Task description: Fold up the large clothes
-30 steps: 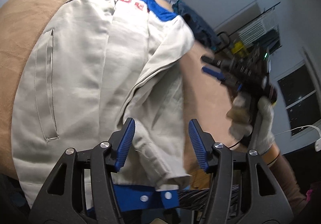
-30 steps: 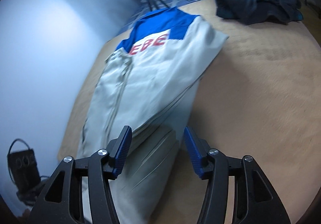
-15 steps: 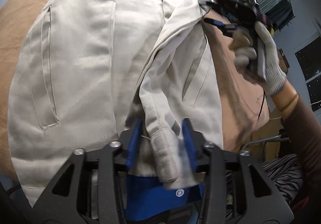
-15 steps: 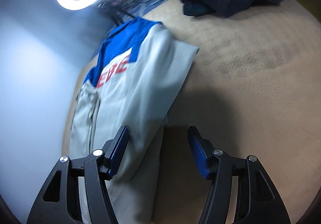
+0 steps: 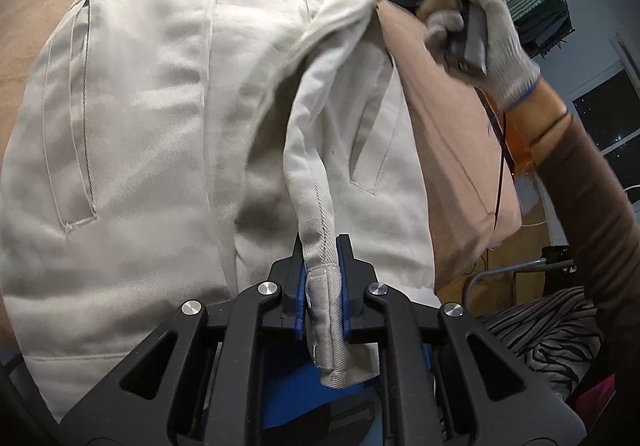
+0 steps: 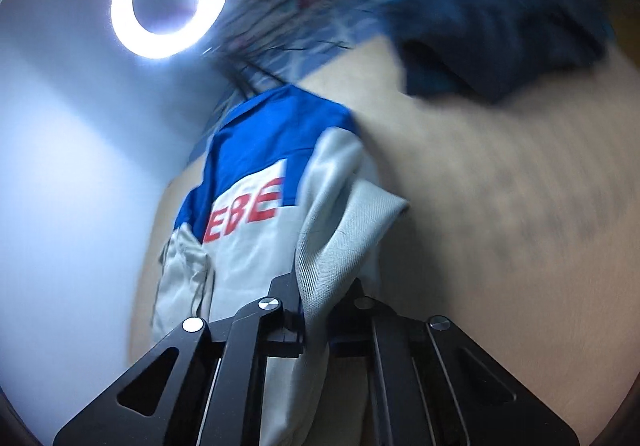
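I find the left gripper (image 5: 323,286) clamped on the sleeve cuff (image 5: 326,320), jaws just closing; right gripper (image 6: 320,288) pinches the jacket (image 6: 256,246) shoulder on the bed (image 6: 500,246); I advise keeping tension even.

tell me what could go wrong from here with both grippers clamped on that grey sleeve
The left gripper has just closed on the sleeve cuff by a narrow strip, so a pull might slip it free. The right gripper has just pinched the sleeve's shoulder end; lifting could drag the jacket across the tan surface and skew the fold.
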`<state>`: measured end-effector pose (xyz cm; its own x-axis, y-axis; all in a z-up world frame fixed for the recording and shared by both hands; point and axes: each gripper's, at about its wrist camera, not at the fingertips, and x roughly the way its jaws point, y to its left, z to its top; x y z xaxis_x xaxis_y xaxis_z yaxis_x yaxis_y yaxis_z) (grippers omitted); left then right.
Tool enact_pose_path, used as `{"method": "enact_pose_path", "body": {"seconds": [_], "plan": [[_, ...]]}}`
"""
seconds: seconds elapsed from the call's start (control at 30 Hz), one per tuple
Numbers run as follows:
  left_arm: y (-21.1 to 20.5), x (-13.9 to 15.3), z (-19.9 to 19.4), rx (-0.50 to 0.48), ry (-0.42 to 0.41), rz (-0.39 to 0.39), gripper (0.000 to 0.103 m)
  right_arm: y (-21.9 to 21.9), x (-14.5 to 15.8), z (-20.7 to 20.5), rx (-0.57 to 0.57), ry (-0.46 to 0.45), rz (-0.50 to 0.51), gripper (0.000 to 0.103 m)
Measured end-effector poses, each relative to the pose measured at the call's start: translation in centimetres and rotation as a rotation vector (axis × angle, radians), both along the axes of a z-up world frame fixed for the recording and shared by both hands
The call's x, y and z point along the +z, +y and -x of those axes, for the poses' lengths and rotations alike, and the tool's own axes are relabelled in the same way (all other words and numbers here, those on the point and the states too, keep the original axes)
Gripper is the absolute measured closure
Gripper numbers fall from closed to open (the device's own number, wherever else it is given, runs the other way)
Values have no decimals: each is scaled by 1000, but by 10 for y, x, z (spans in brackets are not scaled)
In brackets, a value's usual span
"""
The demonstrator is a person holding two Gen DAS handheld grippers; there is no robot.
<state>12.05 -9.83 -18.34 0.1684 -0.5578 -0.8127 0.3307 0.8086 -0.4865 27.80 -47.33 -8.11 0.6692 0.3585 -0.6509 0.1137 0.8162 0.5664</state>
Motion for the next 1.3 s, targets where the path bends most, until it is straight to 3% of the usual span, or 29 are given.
{"method": "enact_pose_path", "body": {"seconds": [0.23,0.53,0.67,0.73,0.83,0.97,1.13,1.3], "plan": [[0,0,4,-6,3,1,92,83,21,-43,169,1,189,99],[1,-2,0,-10,7,1,92,164,-33,-89,302,139,322,95],[0,-1,5,-24,-3,1,92,157,-31,-84,314,138,288,88],[-1,0,8,-38,-17,-2,92,141,-14,-72,313,110,227,85],[-2,7,13,-53,-36,3,92,121,14,-41,300,51,184,67],[15,19,22,-22,-65,52,74,98,37,27,293,32,169,65],[38,17,22,43,-52,97,72,83,27,128,322,118,172,65],[40,7,18,56,-28,84,72,81,1,197,348,195,76,65]]}}
